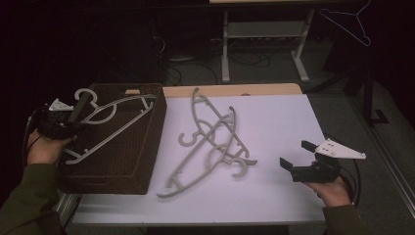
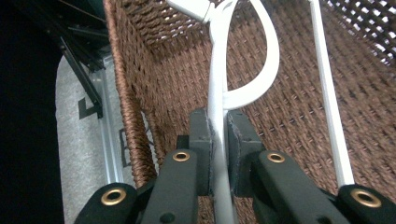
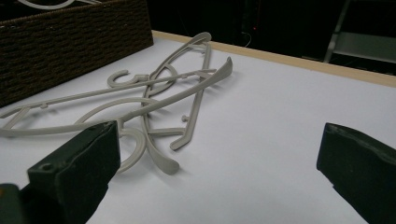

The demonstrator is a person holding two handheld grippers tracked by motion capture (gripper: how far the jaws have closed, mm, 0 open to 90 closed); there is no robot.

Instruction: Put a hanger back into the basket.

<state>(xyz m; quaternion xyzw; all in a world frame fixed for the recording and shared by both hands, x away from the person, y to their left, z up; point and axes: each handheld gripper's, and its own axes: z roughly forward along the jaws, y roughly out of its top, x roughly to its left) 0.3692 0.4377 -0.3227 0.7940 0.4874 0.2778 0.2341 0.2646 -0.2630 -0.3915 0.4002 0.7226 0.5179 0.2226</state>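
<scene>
While held: the left gripper [image 2: 218,140] has its jaws clamped on a white hanger [image 1: 110,125] near the hook.
Hanger place: over the open brown basket [image 1: 142,161] at table left.
Right gripper [image 1: 299,157]: jaws wide apart, holding nothing, beside two grey hangers [image 1: 210,142] lying crossed on the white table [image 1: 279,122].

A pale grey plastic hanger [image 1: 110,120] lies slanted across the top of a dark brown woven basket [image 1: 142,161] at the left of the bench; its hook [image 1: 85,93] points to the far left, past the basket's rim. The left tool [image 2: 219,140] is clamped on its thin bar just below the neck loop. In the left gripper view the hanger's bars run up over the basket's weave.
</scene>
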